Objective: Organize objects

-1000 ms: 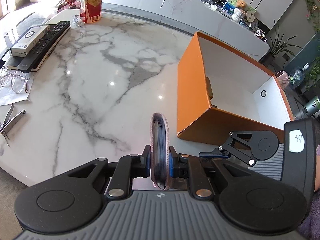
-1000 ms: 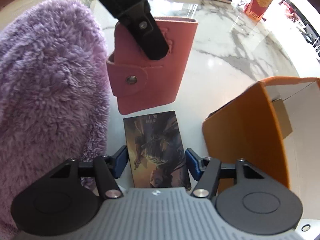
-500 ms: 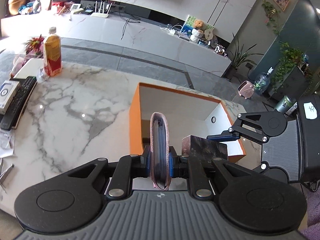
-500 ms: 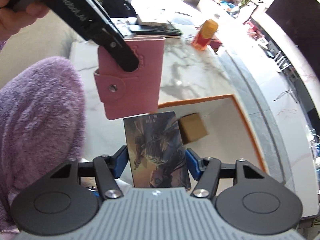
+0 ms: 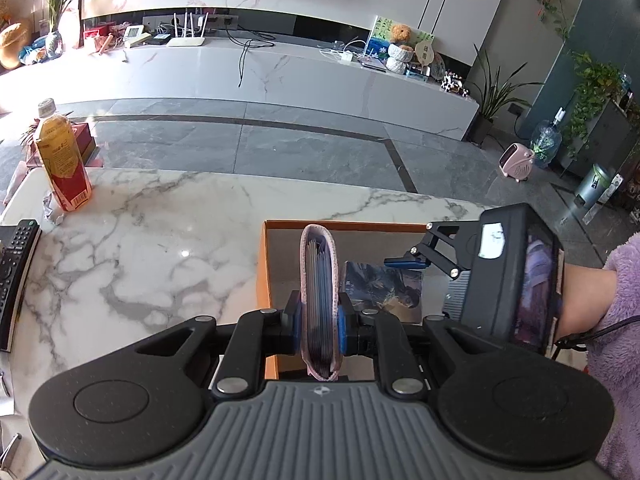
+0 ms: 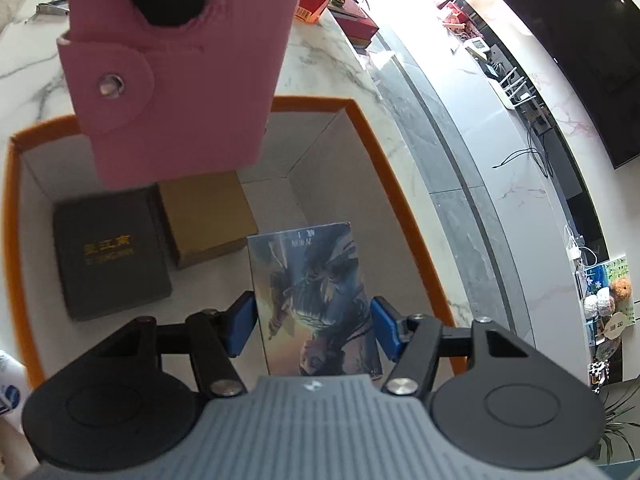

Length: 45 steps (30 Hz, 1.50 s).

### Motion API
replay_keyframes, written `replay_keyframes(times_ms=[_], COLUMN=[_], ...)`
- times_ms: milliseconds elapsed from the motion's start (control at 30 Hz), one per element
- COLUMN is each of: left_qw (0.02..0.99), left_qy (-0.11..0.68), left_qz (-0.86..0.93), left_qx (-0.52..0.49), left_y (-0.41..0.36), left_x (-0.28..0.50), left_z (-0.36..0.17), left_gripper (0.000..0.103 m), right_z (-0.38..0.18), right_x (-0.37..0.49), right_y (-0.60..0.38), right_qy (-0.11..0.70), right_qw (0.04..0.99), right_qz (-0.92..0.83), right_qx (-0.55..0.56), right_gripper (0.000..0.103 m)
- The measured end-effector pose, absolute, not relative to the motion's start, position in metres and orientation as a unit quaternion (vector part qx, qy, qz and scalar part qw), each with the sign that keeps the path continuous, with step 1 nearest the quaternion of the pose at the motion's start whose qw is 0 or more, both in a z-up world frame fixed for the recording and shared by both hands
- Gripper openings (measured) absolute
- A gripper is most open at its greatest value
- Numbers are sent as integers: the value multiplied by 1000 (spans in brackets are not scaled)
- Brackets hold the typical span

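My left gripper (image 5: pixel 319 330) is shut on a pink card wallet (image 5: pixel 319 280), held edge-up above the orange box (image 5: pixel 262 280). In the right wrist view the same pink wallet (image 6: pixel 180 92) hangs over the box's left part, its snap flap facing me. My right gripper (image 6: pixel 312 326) is shut on an illustrated card box (image 6: pixel 316 300), flat between the blue pads, over the orange box (image 6: pixel 384 184). The card box (image 5: pixel 384 290) also shows beside the wallet in the left wrist view. Inside the orange box lie a dark booklet (image 6: pixel 112 258) and a tan carton (image 6: pixel 204 216).
The marble table (image 5: pixel 160 248) carries a drink bottle (image 5: pixel 62 160) at the far left, a remote (image 5: pixel 14 264) at the left edge, and metal clippers (image 6: pixel 52 6). A purple fleece sleeve (image 5: pixel 616 320) is at the right. Beyond the table is grey floor.
Both grippers have moved from beside the orange box to above its open top, carrying the wallet and the card box. The box's inside and its contents have come into view.
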<state>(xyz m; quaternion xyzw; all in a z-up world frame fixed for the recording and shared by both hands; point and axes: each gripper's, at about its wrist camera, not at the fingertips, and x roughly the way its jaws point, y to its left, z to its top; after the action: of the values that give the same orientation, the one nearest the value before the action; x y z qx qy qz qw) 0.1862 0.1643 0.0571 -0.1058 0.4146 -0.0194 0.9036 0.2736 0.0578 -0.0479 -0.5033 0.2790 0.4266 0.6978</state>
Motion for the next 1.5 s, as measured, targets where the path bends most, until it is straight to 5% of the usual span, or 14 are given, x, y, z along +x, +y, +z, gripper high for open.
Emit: replay_keyframes(times_ms=[767, 1000, 1233, 1500], left_qw=[891, 892, 889, 888], left_qy=[448, 446, 450, 453], left_qz=[-3, -1, 0, 4], left_qx=[-73, -77, -81, -82], left_y=[158, 160, 162, 165], left_x=[214, 213, 214, 213], left_z=[30, 31, 28, 27], left_gripper=[20, 19, 20, 20], right_z=[-101, -83, -86, -89], right_x=[289, 316, 340, 328], right_y=[70, 39, 21, 32], right_qy=[242, 343, 444, 427], right_qw=[691, 716, 714, 711], right_qz=[449, 432, 432, 459], right_qx=[-512, -427, -325, -320], right_gripper=[69, 75, 23, 19])
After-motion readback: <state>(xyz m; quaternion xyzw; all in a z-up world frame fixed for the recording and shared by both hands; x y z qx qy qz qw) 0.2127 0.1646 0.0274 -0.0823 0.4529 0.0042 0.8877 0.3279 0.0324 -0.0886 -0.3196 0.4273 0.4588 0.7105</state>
